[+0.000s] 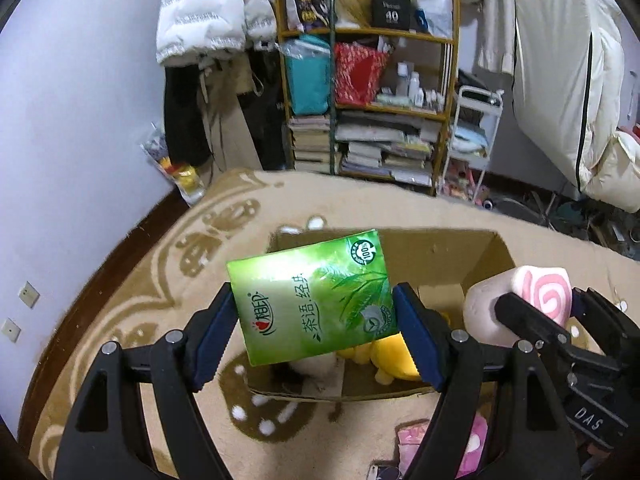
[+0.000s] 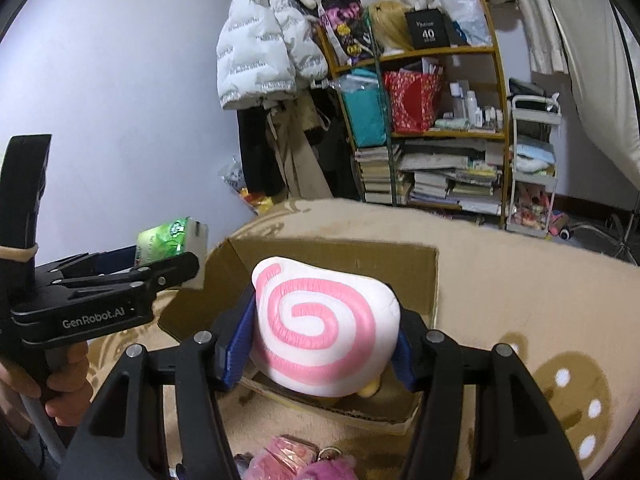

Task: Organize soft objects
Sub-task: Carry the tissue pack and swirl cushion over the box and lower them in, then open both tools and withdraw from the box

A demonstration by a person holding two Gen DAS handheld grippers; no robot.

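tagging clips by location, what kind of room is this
Most likely a lived-in bedroom or storage room at home: a puffer jacket hangs on the wall, a shelf holds books and toiletries, and a patterned rug covers the floor.

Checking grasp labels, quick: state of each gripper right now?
Left gripper: shut on the green tissue pack.
Right gripper: shut on the pink-swirl plush.

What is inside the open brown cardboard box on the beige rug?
Inside the cardboard box lie a yellow plush toy and something white and fluffy. The green tissue pack in the left gripper covers whatever else is there.
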